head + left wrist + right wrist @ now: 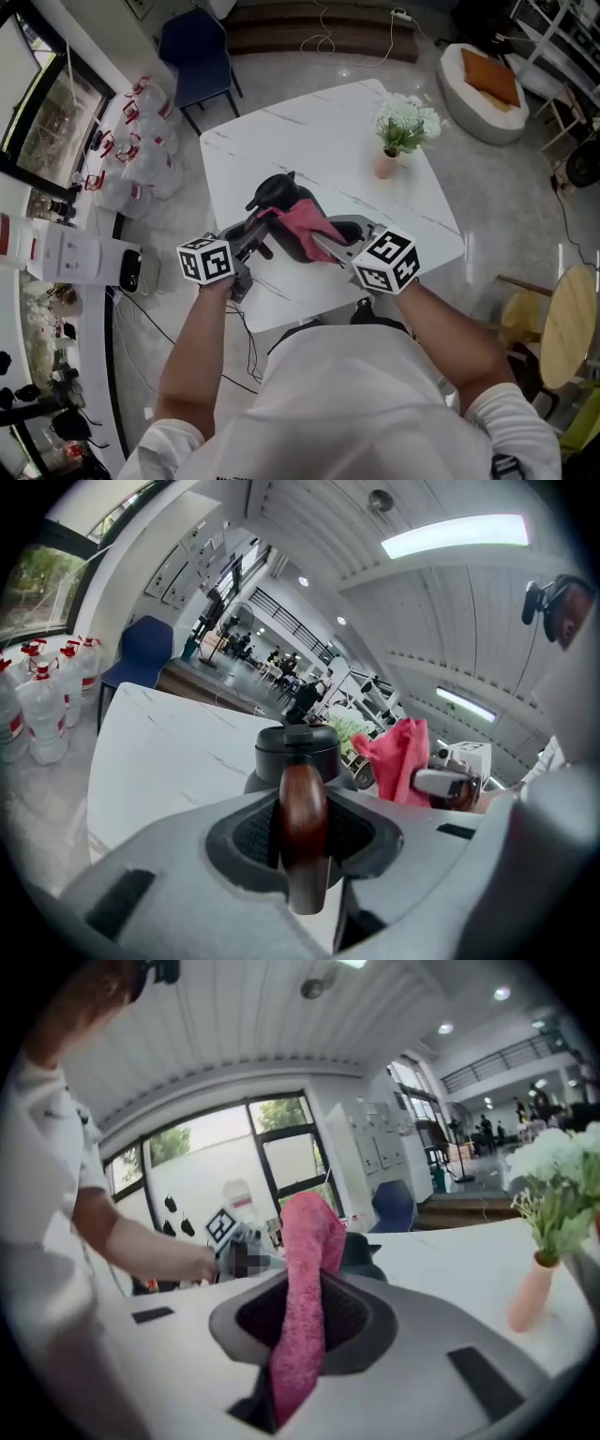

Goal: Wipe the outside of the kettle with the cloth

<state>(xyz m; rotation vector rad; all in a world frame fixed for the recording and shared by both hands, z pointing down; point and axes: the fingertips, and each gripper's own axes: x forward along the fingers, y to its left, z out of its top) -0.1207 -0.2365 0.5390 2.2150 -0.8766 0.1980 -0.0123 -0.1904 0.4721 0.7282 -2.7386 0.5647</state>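
Over marbled tabletop, left claw clamps kettle by its rounded wooden handle; right claw pinches fuzzy pink cloth.

Held both arms out ahead of the body, left forearm and right forearm bare and converging. Clamped the left gripper on the kettle handle, pads pressed to either side of it. Pinched the pink cloth in the right gripper, jaws nearly together. Angled both grippers toward each other, tips near, slightly downward.
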